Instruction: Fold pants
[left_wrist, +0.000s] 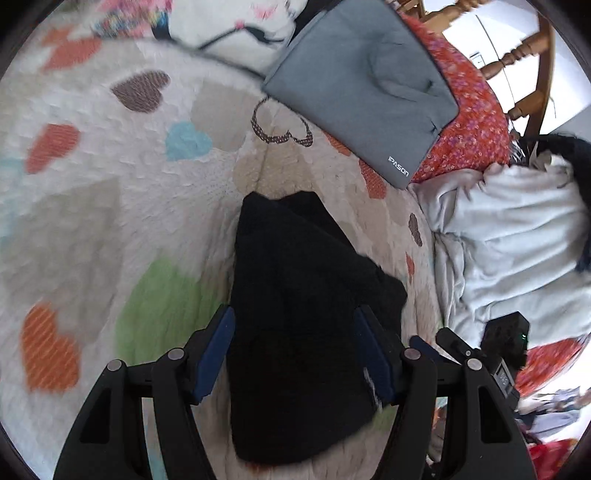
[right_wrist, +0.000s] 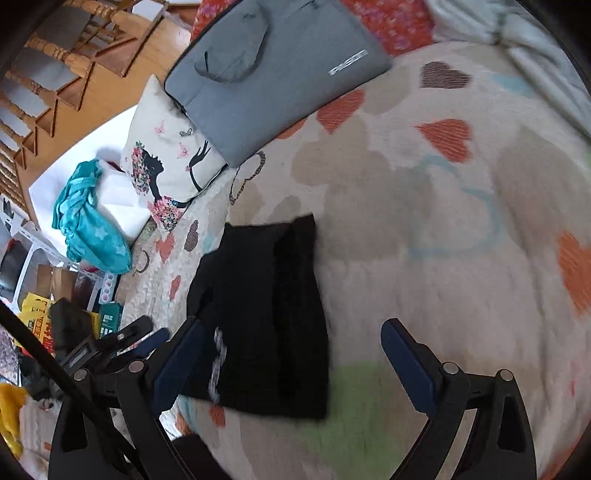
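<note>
Black pants (left_wrist: 295, 325) lie flat on the heart-print quilt (left_wrist: 110, 206), already doubled into a compact stack, running from near me toward the far grey laptop sleeve (left_wrist: 362, 85), well apart from it. In the right wrist view the same pants (right_wrist: 266, 314) sit left of centre, w/ a thicker fuzzy band down the right side of the stack.

Left gripper (left_wrist: 295, 354): jaws apart, straddling the near part of the stack; blue pads either side, nothing pinched as far as I can tell, though the right pad sits close to or over the cloth edge. Right gripper (right_wrist: 295, 365): jaws wide apart, left finger over the near-left edge of the pants by a pale printed mark (right_wrist: 218, 365), right finger over bare quilt. Not clamped on anything.

Handling, my read: soft, light, knit or fleece-like fabric, limp, no stiffness. It'll sag and the layers will slide apart if I grab only the top one. Not fragile, not slippery; the quilt is textured so dragging will bunch it.

Where to grip: near corners of the stack, one per gripper, pinching thru all layers at the edge, then lift together and carry toward the far end. Avoid mid-panel pinches, they'd just tent the top layer.
</note>
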